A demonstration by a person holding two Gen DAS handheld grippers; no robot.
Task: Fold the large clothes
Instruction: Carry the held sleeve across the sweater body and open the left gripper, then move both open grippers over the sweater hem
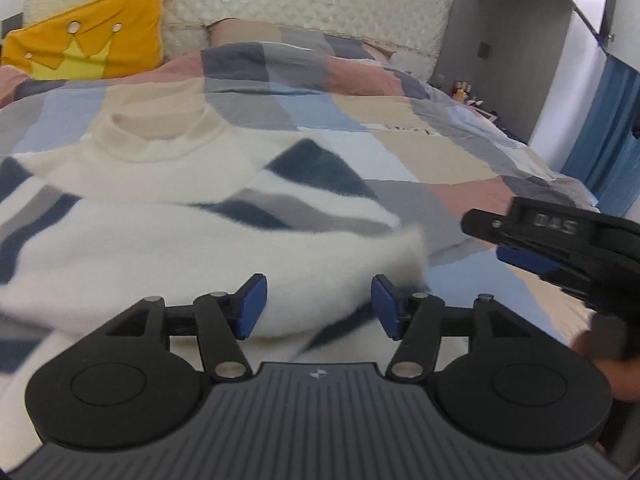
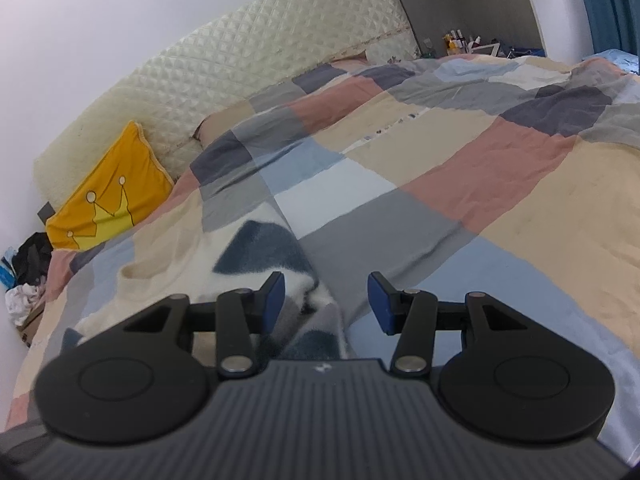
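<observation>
On a bed (image 1: pixel 440 148) spread with a patchwork quilt, a cream sweater (image 1: pixel 168 240) banded in navy and grey lies chest-up, its roll collar towards the quilted headboard (image 1: pixel 304 4) and a yellow crown cushion (image 1: pixel 92 46). Your left gripper (image 1: pixel 319 306) hangs just over the sweater's near half, its blue pads spread apart with cloth showing between them but nothing pinched; a fold of the knit is already doubled across the body in front of it, its edge blurred at the right. Your right gripper (image 2: pixel 326 304) sits at the garment's right border, jaws partly apart and bare, the left pad over the fuzzy knit, the right pad over plain quilt; in the left wrist view its black body (image 1: pixel 560 248) juts in from the right, clear of the fabric.

By the look of it, you are between folds: one flap is laid over, neither tool has hold, and the sweater remains long from collar to hem. The hem itself lies below both views, so how square it sits cannot be told.

The next move probably calls for a fresh bite with both grippers on matching points of the near edge, pads closing on both layers together, then an even lift towards the collar. Thick, springy knit like this may slip or spring back open unless pressed flat.
</observation>
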